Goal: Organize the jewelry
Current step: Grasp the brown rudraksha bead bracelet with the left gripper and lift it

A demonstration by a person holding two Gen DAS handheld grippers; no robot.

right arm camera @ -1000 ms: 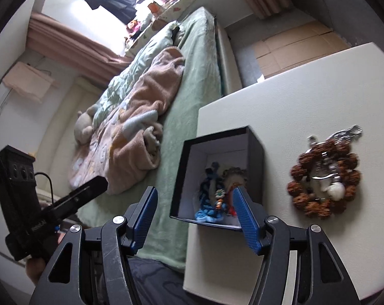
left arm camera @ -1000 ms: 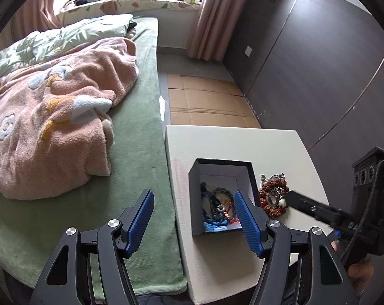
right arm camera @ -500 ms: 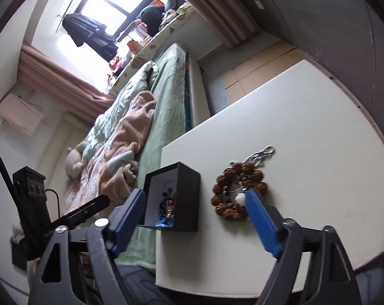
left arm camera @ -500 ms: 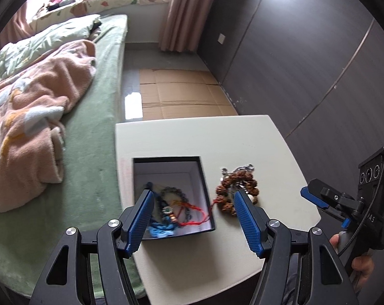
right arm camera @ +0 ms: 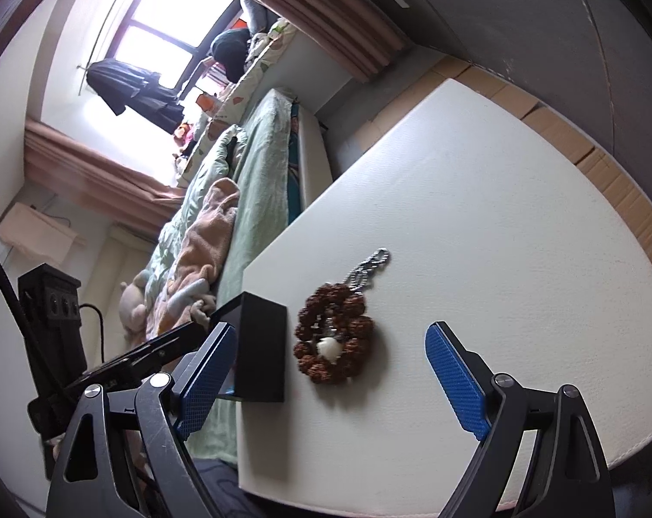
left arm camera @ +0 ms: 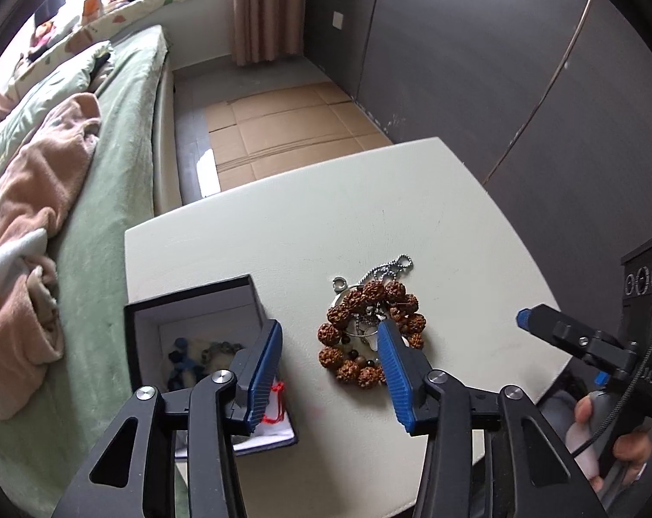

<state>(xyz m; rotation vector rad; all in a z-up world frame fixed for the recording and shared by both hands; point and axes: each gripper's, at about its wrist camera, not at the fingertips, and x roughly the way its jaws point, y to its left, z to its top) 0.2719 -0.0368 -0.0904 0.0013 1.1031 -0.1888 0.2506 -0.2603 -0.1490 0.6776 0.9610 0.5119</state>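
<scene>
A brown bead bracelet (left arm camera: 369,330) lies on the white table (left arm camera: 326,224) with a silver ball chain (left arm camera: 390,265) and a white pendant tangled inside it. A black open box (left arm camera: 205,345) to its left holds blue, dark and red jewelry. My left gripper (left arm camera: 330,336) is open and empty, hovering over the gap between box and bracelet. My right gripper (right arm camera: 330,347) is open wide and empty, low near the table's front edge, facing the bracelet (right arm camera: 332,339) and the box (right arm camera: 261,345). The right gripper also shows in the left wrist view (left arm camera: 584,341).
A bed with a green cover (left arm camera: 110,138) and a pink blanket (left arm camera: 28,198) runs along the table's left side. Cardboard sheets (left arm camera: 282,125) lie on the floor beyond the table. A dark wall (left arm camera: 498,64) stands to the right.
My left gripper has swung right, from over the box to the gap beside the bracelet. My right gripper has moved right and lower, and its jaws have opened wider.
</scene>
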